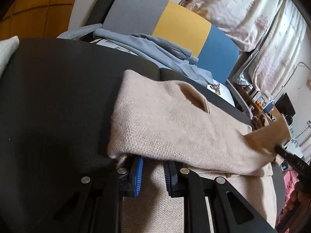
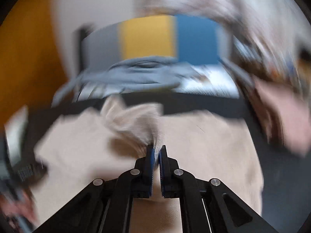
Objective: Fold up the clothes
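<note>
Both tools [image 1: 153, 167] [image 2: 156, 151] pinch the beige garment [image 1: 175, 126].

The left gripper [image 1: 153, 167] angled downward with its jaws partly apart; the right gripper's [image 2: 157, 151] jaws stood nearly closed.

Beige sweater [image 1: 175, 124]: coarse knit cloth; tabletop [image 1: 58, 97]: matt blk.
</note>
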`<state>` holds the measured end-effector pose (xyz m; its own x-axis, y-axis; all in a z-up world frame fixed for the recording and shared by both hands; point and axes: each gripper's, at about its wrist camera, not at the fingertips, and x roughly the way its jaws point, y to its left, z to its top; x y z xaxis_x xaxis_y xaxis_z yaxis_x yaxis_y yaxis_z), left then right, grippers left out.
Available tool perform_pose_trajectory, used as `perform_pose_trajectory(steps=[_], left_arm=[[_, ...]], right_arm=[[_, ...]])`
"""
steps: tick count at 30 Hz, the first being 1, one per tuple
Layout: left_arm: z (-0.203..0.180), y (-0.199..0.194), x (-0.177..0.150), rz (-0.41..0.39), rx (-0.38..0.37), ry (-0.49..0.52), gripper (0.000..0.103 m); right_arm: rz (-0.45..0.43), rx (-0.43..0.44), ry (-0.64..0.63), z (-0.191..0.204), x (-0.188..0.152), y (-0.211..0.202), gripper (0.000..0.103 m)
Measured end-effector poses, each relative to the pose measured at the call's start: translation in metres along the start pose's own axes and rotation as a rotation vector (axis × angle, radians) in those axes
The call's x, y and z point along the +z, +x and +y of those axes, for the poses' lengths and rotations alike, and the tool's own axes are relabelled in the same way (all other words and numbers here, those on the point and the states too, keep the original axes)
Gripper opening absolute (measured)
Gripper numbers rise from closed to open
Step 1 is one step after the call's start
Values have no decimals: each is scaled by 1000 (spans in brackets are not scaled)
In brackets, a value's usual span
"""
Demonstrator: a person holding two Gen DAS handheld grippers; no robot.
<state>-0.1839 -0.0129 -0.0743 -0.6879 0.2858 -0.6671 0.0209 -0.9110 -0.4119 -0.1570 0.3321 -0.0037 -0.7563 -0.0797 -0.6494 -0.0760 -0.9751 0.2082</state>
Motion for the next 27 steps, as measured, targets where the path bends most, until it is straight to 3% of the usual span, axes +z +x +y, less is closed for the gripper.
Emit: perform_pose_trajectory(steps=[1, 4, 7, 9, 12, 14, 15, 16, 21, 24, 27], left_arm=[[0, 2, 0, -2, -8, -9, 18], [5, 2, -1, -3, -35, -35, 18], [10, 2, -1, -3, -61, -60, 18], [11, 3, 0, -4, -68, -66, 18], [13, 2, -1, -14, -63, -79, 17], [19, -3, -2, -49, -47, -117, 16], [22, -6, -2, -67, -43, -140, 16], [27, -7, -3, -79, -48, -168, 16], [45, -9, -7, -110, -78, -278, 14], [42, -5, -3, -84, -70, -258, 12], [30, -12, -3, -30, -10, -188, 12]], right_arm=[[37, 31, 159, -34, -3, 5, 5], [114, 75, 400, -92, -26, 24, 5], [120, 156, 488, -110, -39, 34, 8], [100, 202, 503, -110, -39, 31, 10], [73, 234, 504, -109, -34, 28, 21], [66, 213, 483, -104, -30, 25, 18], [61, 202, 465, -102, -27, 24, 8], [53, 186, 430, -97, -24, 22, 6], [109, 130, 333, -83, -25, 38, 6], [106, 137, 436, -96, -35, 44, 7], [97, 69, 470, -101, -33, 27, 18]])
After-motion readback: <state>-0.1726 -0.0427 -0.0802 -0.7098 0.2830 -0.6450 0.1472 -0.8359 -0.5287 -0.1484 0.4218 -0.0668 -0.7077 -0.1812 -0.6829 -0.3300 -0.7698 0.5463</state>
